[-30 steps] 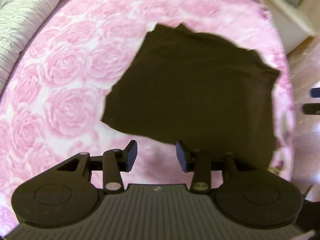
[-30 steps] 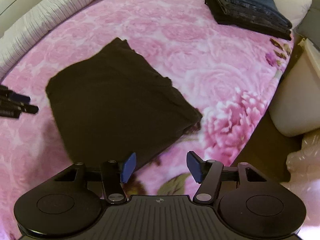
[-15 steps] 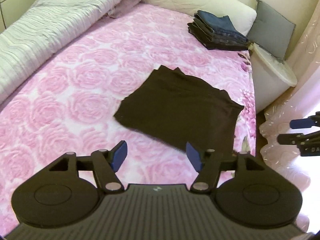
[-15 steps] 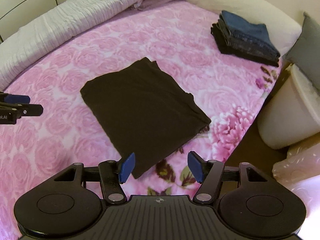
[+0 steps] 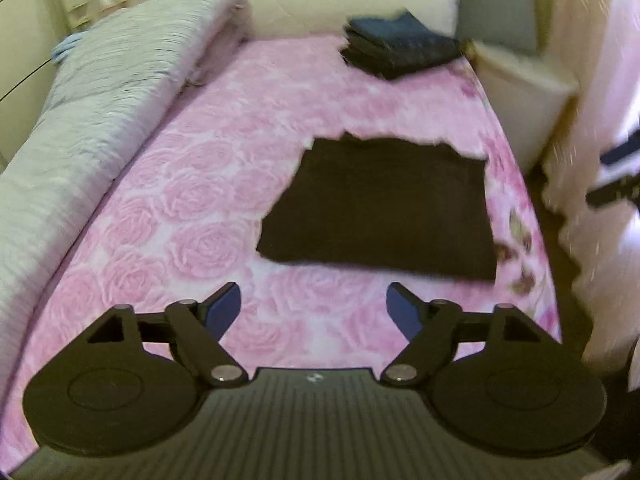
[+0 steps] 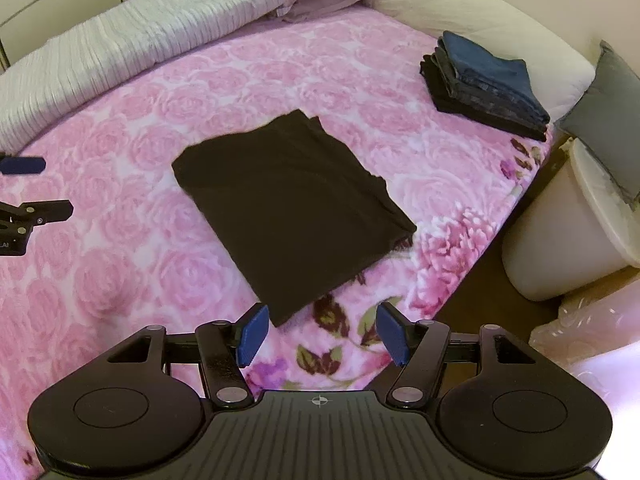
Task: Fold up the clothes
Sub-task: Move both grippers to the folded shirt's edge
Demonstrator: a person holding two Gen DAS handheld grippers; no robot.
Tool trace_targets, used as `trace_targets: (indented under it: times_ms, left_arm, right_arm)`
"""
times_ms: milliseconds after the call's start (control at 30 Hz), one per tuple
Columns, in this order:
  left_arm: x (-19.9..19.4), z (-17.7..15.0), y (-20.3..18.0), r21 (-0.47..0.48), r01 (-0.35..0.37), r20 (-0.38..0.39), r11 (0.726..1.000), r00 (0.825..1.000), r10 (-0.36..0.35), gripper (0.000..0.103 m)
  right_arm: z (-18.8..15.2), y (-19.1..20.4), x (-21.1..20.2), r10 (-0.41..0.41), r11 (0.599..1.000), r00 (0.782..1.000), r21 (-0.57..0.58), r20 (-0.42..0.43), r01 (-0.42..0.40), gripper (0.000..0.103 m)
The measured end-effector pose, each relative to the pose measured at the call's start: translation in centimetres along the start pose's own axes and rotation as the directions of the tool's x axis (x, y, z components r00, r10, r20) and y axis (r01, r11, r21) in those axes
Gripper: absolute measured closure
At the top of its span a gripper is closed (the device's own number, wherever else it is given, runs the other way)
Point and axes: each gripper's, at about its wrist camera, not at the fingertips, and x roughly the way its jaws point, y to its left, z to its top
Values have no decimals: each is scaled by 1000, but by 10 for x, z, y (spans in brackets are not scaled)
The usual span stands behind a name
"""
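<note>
Since earlier: both grippers have pulled back and up from the black cloth [image 6: 292,204]; more of the bed and the far stack now shows in each view, and the cloth looks smaller.
Left gripper [image 5: 313,312]: tilted down toward the bed, hovering over bare blanket on the near side of the cloth; jaws have just been opening and stand wide apart with nothing between them. The left view is blurred.
Right gripper [image 6: 319,334]: pitched down more steeply, over the blanket's leafy edge just short of the cloth's near corner; jaws apart, nothing between the blue pads [image 6: 252,334], which do not touch the cloth.
Each in the other's view: the left gripper's tips show at the left edge of the right view [image 6: 24,188], well clear of the cloth; dark tips at the right edge of the left view are too blurred to read.
Black cloth: folded into a flat rectangle, lying free on the pink rose blanket [image 6: 120,264], near the bed's right side.
Beyond the cloth: a stack of folded dark clothes [image 6: 486,84], well apart from the cloth, at the far right corner of the bed.
Left of the cloth: a rolled grey-white quilt [image 6: 120,52] along the bed's far left edge.
Right of the cloth: a white stool [image 6: 568,240] off the bed, with a grey cushion [image 6: 612,120] above it.
</note>
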Motion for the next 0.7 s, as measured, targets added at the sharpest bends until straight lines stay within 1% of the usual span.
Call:
trace_targets:
  times_ms: [33,67,100,133,200,267,333,433,467,533,567,600,700]
  left_arm:
    - [8,0,-5,54,-5,-28,999,1000,7,1]
    - [18,1,-13,145,-29,-59,989,998,38,3]
    - [26,0,-21,227,-51,-70,973,995,68,2]
    - [35,-2,-27,295,-51,-78,954,994,77,2]
    - [52,-5,-38,428,-49,-92,902,991,97,2]
    - [71,-9,-44,543,-37,-87,839,991,100,2]
    - [89,-13,-50,649,-24,-82,761,992,101,2]
    - [121,-18,-52,762,11,-75,648,995,70,2]
    - [133,-20,-52,797,23,-73,603,996,58,2]
    - [155,-23,-51,857,40,-66,514,997,33,2]
    - [165,-23,-51,885,37,-53,465,998,22,2]
    - [176,-24,-50,912,33,-41,409,999,12,2]
    - [202,-29,-47,966,12,-9,259,1000,-14,2]
  right_arm:
    - [-2,-1,4,1,1000,1000,-6,-5,-1,39]
    - [-3,-2,10,5,1000,1000,-17,-15,-5,39]
    - [-5,-2,17,9,1000,1000,-28,-24,-9,39]
    - [-8,-1,23,17,999,999,-39,-32,-18,39]
    - [-13,4,39,28,996,999,-88,-37,-31,38]
    - [-19,9,54,39,990,998,-137,-43,-44,37]
    - [-25,15,71,50,980,998,-192,-49,-59,37]
    - [-31,26,97,66,958,997,-276,-51,-78,37]
    - [-32,30,105,70,950,996,-303,-47,-80,37]
    - [-34,35,120,59,926,998,-372,-16,-61,37]
    - [-35,38,127,53,915,999,-401,-1,-49,37]
    - [-36,40,133,48,906,999,-422,10,-39,37]
    - [-40,47,151,31,894,999,-447,32,-14,36]
